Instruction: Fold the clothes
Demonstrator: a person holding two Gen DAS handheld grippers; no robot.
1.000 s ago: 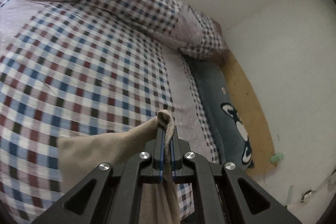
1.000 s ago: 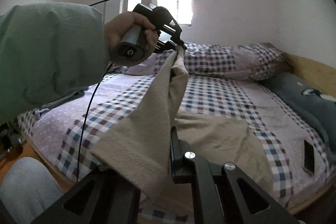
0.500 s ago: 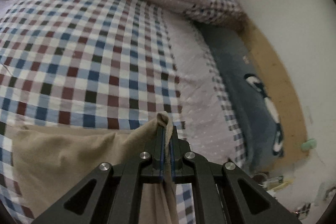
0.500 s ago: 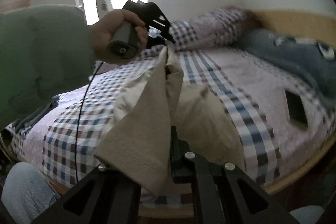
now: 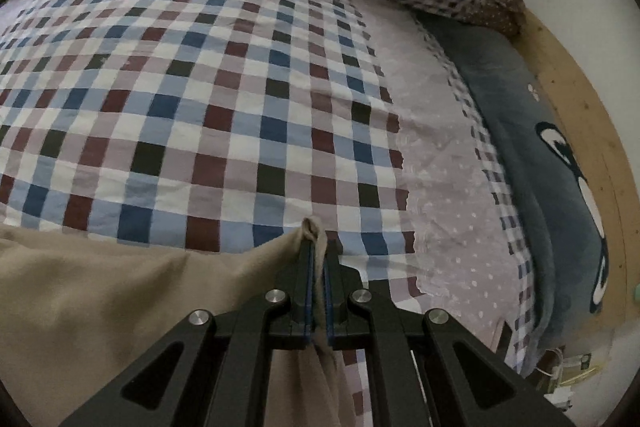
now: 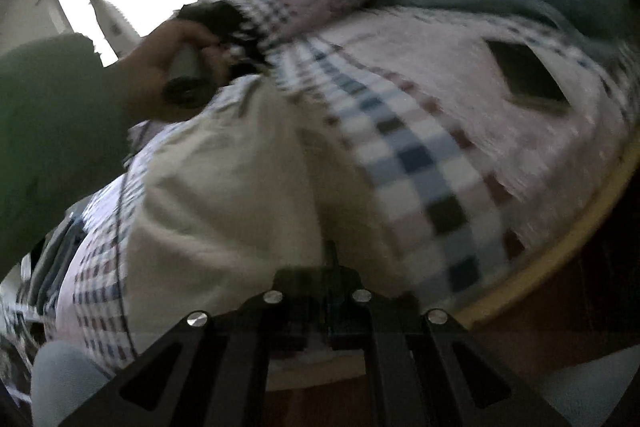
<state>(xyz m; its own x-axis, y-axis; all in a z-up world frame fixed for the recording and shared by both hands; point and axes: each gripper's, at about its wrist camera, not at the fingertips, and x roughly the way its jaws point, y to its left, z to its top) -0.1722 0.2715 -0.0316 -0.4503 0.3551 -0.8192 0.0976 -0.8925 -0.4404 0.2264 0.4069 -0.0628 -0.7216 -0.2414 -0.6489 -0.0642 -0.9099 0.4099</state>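
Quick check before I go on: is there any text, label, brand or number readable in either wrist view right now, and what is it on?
No readable text in either view.
Grey blanket: a black-and-white cartoon figure only, no words.
Dark flat object on the bed: blurred, no marking legible.
Clutter on the floor by the bed corner: too small to read.
Beige garment and checked bedcover: no labels showing.
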